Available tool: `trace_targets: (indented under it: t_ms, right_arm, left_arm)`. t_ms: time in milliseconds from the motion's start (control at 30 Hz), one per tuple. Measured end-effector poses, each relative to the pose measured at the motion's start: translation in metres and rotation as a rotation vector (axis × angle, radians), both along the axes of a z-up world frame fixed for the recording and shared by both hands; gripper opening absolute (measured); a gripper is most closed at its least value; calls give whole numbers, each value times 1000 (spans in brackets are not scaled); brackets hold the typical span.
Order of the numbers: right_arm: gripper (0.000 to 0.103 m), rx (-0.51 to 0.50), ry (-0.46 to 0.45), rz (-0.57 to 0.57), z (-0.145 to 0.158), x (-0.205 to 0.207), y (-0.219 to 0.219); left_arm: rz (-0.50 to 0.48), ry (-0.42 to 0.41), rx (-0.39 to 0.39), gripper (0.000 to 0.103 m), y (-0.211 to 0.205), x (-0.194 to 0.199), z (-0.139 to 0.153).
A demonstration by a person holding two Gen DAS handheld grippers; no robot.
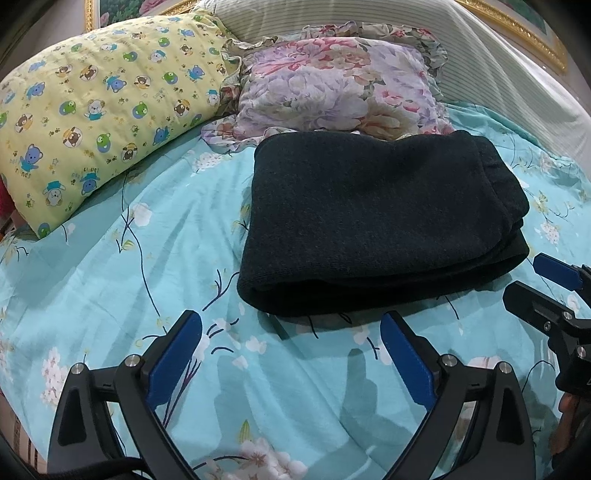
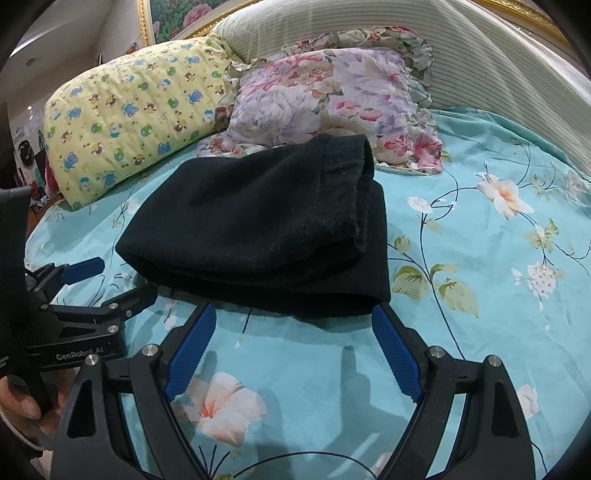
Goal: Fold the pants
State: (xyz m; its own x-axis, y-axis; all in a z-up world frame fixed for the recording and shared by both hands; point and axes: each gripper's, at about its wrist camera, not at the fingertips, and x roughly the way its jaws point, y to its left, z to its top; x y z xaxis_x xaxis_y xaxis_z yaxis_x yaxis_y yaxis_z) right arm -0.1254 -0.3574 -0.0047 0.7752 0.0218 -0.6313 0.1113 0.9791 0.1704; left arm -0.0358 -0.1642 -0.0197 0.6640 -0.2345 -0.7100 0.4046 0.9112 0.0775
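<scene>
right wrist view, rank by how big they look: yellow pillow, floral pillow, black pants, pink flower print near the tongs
1. black pants
2. and 3. floral pillow and yellow pillow: about alike, not ranked; both lie farther back, so they may really be bigger
4. pink flower print, smallest, though nearest the camera

The folded black pants cover the near edge of the floral pillow. In the left wrist view the right gripper is cut off by the right edge. The gold-framed picture runs off the top, and the clutter beyond the yellow pillow is too small to tell.
</scene>
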Motion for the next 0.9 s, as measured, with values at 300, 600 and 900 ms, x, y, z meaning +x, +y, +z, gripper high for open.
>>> trace_targets:
  t_ms: [300,600,900]
  right_arm:
    - [87,3,0,2,0,1,1]
    - [87,5,-4,4,1,2,3]
    - [87,4,-4,4,1,2,2]
  left_arm:
    - [-7,0,0,98,0,1,0]
    - [-2,2,-1,99,0,1,2]
    - [-6,2,6,100,-2,0,2]
